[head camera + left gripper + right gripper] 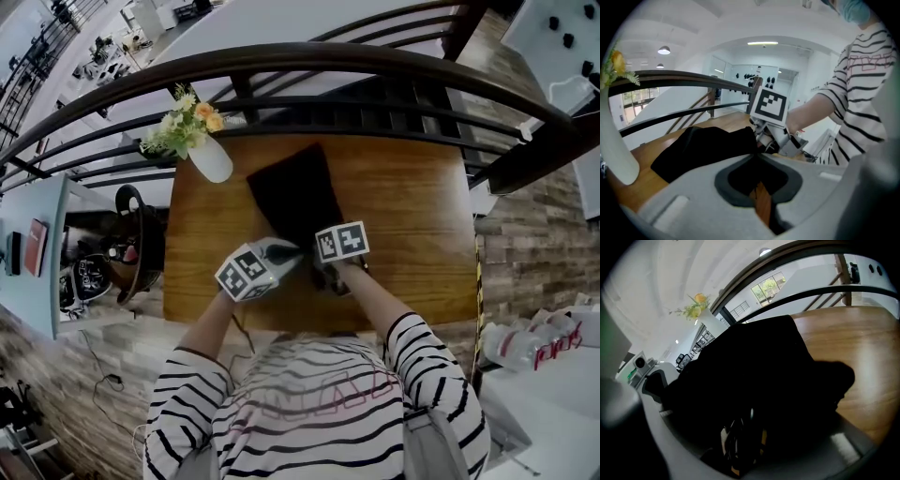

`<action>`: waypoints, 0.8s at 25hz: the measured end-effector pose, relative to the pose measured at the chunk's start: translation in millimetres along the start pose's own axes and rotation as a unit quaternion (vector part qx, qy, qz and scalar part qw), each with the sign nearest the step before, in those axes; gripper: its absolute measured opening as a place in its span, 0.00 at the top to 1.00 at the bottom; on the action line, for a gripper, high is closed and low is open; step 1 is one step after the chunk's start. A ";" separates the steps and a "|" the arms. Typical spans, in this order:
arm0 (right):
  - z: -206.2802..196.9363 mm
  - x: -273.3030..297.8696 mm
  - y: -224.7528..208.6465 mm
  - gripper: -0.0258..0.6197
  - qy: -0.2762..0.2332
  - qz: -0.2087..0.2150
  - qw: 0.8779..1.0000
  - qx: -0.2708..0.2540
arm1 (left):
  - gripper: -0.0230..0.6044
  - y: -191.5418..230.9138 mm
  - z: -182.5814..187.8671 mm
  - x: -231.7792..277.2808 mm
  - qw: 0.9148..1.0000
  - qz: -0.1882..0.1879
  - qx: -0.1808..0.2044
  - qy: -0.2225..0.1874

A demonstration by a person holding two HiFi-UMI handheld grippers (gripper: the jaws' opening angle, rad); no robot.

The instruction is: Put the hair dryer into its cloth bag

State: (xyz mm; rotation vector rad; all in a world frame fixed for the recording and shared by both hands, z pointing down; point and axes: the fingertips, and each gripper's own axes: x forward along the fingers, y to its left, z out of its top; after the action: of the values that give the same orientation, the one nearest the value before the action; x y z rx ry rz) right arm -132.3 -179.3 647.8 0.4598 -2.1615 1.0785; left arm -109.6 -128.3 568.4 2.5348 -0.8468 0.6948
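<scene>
Wooden table [412, 216] hard against dark curved railing [281, 61]; bright white hall beyond and below. White vase [212, 159] w/ yellow flowers [187, 117] at far left corner. Black cloth bag [295, 192] lying mid-table.

Both forearms in striped sleeves [412, 347] reaching fwd, meeting at bag's near end, tools tilted down. Left gripper [757, 155]: tips pinched together on bag's near edge. Right gripper [750, 418]: just beside it, jaws spread wide, black cloth filling the gap, no clamp seen. Hair dryer not made out; only an indistinct pale-and-dark shape low between right jaws.
</scene>
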 end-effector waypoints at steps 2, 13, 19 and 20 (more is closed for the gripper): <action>-3.8 2.9 2.6 0.62 0.003 0.007 1.000 0.000 | 0.94 0.2 -2.6 -1.7 1.000 0.003 -0.004 0.000; -0.4 -15.3 9.7 0.66 -0.052 0.044 0.997 0.030 | 0.94 1.2 -10.9 -2.2 1.000 0.009 -0.018 -0.003; -22.3 -29.2 2.7 0.64 -0.050 0.038 0.997 0.037 | 0.94 -4.4 -10.8 1.3 1.000 0.005 -0.011 0.004; -27.6 -31.6 1.8 0.64 -0.050 0.035 0.998 0.035 | 0.94 -4.9 -11.0 1.8 1.000 0.006 -0.009 0.006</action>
State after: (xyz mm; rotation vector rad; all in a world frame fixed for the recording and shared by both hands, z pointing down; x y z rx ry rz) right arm -99.5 -155.5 636.6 0.4832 -2.2465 1.1962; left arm -108.9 -120.0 577.4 2.5084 -0.8615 0.7022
